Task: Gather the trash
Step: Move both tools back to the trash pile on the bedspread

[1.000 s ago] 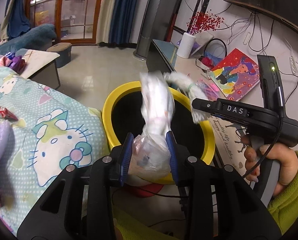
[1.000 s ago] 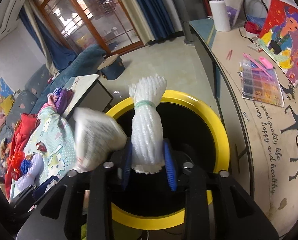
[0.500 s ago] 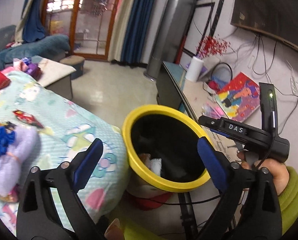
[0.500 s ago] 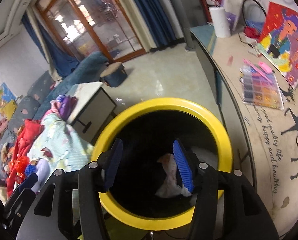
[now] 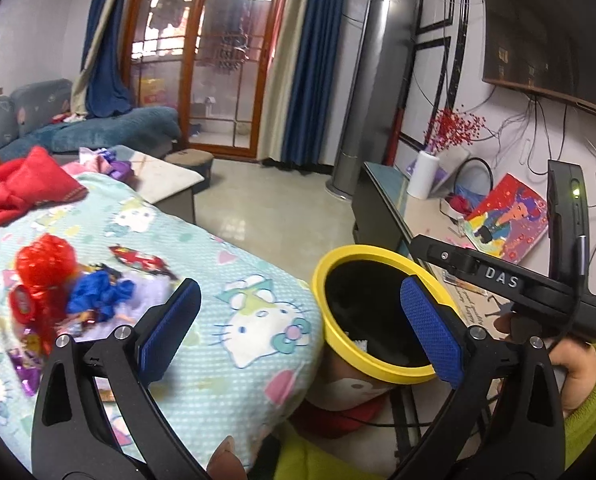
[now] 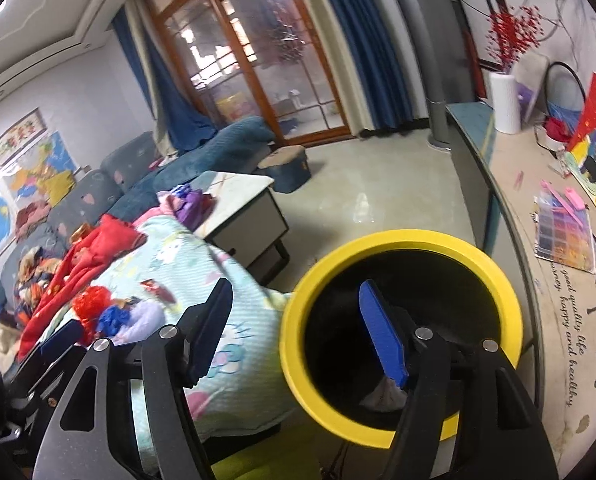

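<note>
Hovering wide and empty, the left gripper (image 5: 298, 320) has released its bag into the yellow bin (image 5: 377, 372), turning toward wrappers (image 5: 74, 300) at left. The right gripper (image 6: 298, 324), likewise spread, has dropped its bundle; trash (image 6: 381, 394) lies inside.

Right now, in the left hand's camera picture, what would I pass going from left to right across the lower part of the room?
Red frilly ball → blue ruffled scrap → Hello Kitty blanket → yellow-rimmed bin → right gripper, with the colourful painting leaning behind it.
</note>
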`<action>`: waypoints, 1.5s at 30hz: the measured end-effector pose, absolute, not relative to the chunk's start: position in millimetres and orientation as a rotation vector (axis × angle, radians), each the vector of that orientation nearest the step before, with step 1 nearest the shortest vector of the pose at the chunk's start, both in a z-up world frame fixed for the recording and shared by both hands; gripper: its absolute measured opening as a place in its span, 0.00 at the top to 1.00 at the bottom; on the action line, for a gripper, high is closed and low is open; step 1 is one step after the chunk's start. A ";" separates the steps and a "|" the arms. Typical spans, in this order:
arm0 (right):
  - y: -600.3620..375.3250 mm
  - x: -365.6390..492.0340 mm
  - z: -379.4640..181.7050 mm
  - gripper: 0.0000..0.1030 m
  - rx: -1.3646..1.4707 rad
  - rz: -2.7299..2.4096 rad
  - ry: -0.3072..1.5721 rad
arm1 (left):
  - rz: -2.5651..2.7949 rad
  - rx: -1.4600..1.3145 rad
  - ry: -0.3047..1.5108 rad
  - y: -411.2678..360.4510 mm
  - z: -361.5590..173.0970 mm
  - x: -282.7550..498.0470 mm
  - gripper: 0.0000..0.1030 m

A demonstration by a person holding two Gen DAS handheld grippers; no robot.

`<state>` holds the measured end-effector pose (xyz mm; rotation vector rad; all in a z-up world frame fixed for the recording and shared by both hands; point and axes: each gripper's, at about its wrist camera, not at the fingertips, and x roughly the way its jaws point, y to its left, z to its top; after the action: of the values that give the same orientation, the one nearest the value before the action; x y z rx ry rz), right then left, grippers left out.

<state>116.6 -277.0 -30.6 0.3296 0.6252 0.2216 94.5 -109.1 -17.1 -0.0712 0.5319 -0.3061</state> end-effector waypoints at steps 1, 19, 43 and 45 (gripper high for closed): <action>-272.9 115.8 -29.1 0.38 0.324 0.228 0.624 | -0.299 -0.069 0.525 -106.0 -16.0 92.5 0.11; -204.5 92.5 -12.4 0.27 0.205 0.358 0.588 | -0.161 -0.096 0.428 -40.0 -2.6 70.7 0.11; -115.8 74.0 -13.7 0.27 0.045 0.521 0.622 | 0.035 -0.235 0.447 53.5 -8.6 71.6 0.11; -107.9 72.7 -16.3 0.27 0.036 0.540 0.634 | 0.047 -0.244 0.455 59.1 -10.1 72.4 0.11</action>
<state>72.7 -107.9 -16.3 0.0362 0.6343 0.5398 72.4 59.1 -10.1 -0.2435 0.4547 0.0473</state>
